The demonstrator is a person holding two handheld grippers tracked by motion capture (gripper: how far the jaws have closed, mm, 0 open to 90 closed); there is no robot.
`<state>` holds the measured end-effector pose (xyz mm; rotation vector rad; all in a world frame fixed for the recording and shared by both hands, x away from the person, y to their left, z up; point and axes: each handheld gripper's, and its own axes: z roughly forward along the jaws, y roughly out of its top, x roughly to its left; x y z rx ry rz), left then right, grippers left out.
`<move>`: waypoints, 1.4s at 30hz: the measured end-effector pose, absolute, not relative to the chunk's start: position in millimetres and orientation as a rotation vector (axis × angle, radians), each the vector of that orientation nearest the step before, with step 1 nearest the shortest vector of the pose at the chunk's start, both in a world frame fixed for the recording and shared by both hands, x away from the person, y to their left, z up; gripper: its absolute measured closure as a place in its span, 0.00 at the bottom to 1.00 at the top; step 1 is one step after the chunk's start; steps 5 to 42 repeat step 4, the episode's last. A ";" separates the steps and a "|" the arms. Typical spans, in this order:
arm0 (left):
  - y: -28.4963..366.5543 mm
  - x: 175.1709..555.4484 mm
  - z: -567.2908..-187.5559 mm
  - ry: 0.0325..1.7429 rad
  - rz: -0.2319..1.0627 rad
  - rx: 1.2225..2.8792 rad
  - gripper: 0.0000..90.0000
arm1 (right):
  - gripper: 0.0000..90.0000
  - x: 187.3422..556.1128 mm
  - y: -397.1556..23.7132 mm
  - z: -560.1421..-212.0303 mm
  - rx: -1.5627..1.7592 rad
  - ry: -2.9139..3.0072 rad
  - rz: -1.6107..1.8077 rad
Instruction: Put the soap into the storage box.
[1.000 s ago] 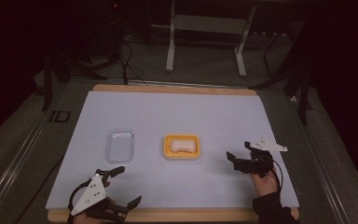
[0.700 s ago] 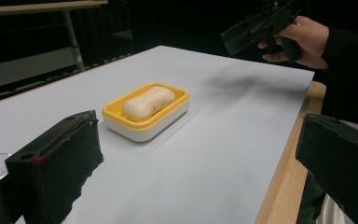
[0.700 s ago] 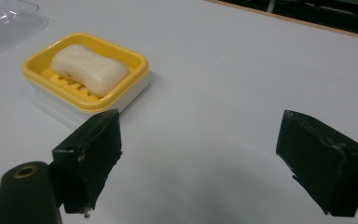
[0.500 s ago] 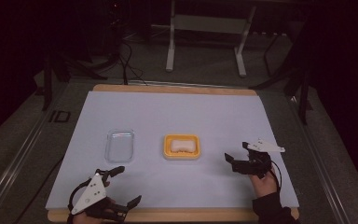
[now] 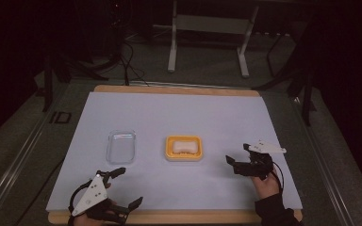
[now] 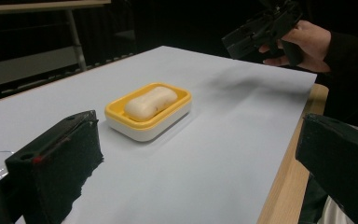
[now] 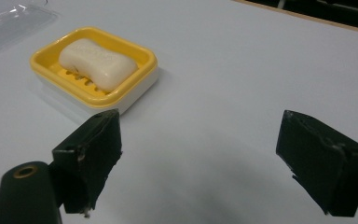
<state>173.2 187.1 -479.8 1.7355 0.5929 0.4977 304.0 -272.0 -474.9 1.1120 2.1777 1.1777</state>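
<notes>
Your right gripper (image 5: 239, 153) hovers at the lower right of the high view, jaws spread wide and holding nothing, pointed toward the soap dish (image 5: 184, 148) just left of it. The yellow dish sits near the middle of the frame on the pale surface (image 5: 179, 113), with the white soap bar (image 5: 184, 146) lying inside. Your left gripper (image 5: 127, 188) waits at the lower left, jaws likewise released, with the clear lid (image 5: 121, 146) above it, beside the dish.

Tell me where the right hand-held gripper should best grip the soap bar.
Probably across the narrowed waist of the soap bar, coming down from above. It lies flat in the yellow soap dish, whose raised rim blocks a side approach, and the right hand-held gripper is already open.
</notes>
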 end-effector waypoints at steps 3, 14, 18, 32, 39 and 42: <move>187.2 173.1 -479.7 0.592 0.497 1.735 0.00 | 0.15 304.3 -273.0 -474.5 1.114 2.176 1.182; 187.1 173.1 -479.8 0.591 0.499 1.737 0.00 | 0.15 304.2 -273.0 -474.4 1.113 2.176 1.180; 187.1 173.1 -479.8 0.591 0.499 1.737 0.00 | 0.15 304.2 -273.0 -474.4 1.113 2.176 1.180; 187.1 173.1 -479.8 0.591 0.499 1.737 0.00 | 0.15 304.2 -273.0 -474.4 1.113 2.176 1.180; 187.1 173.1 -479.8 0.591 0.499 1.737 0.00 | 0.15 304.2 -273.0 -474.4 1.113 2.176 1.180; 187.1 173.1 -479.8 0.591 0.499 1.737 0.00 | 0.15 304.2 -273.0 -474.4 1.113 2.176 1.180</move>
